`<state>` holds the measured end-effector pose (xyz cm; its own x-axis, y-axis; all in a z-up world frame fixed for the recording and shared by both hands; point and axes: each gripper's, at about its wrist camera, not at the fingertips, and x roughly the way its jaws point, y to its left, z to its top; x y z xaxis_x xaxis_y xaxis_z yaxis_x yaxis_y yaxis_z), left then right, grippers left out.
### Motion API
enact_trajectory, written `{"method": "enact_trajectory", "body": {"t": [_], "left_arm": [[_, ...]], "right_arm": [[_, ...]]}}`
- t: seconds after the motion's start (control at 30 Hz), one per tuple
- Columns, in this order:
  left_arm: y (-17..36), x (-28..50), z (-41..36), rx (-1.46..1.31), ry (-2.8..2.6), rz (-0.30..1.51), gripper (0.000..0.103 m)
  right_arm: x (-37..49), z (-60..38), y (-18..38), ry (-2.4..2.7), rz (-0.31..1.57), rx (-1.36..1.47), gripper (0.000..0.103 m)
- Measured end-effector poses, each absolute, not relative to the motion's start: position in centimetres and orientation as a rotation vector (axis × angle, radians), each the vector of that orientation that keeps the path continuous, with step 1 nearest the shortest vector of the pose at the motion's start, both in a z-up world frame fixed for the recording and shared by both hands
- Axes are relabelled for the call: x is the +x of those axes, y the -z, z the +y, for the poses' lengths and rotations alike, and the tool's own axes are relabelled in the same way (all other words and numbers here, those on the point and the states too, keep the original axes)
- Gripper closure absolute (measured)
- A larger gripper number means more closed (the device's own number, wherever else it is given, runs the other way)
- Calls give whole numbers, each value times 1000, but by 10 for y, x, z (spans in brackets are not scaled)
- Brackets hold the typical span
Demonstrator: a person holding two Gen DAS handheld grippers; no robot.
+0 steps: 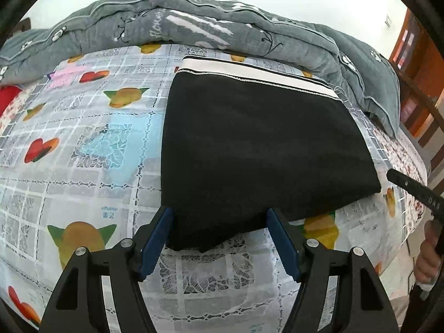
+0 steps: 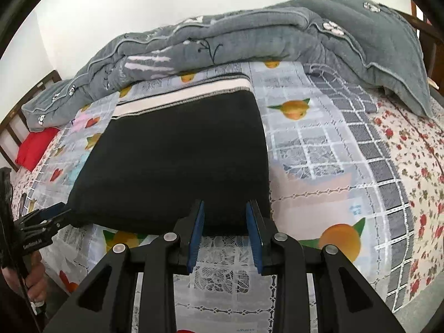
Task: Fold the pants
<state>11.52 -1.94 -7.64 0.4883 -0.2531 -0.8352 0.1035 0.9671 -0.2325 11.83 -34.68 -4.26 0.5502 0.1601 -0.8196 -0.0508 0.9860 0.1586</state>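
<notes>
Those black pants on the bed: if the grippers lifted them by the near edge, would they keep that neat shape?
Probably not. The black pants look like soft cloth in folded layers, so they would likely droop and unfold. On the smooth patterned bedcover, a push would probably bunch them.

Folded black pants (image 1: pixel 263 149) lie flat on a fruit-print bed cover (image 1: pixel 83 144), with open cover to their left, right and near side. Behind their white waistband, a heaped grey quilt (image 1: pixel 194 25) walls off the far side. The left gripper (image 1: pixel 219 216) and right gripper (image 2: pixel 225 208), jaws parted, flank the near edge.
</notes>
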Motion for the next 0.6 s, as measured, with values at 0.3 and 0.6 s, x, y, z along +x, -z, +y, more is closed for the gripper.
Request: {"method": "enact_trajectory", "body": {"t": [0.3,0.6], "left_arm": [[72,113,-11,-158,187,1031,34],[66,129,-1,-168,155,1012,34]], "right_arm": [[123,-348,38,-95,971,114,71],[146,-342,33,-93,940,91,71]]}}
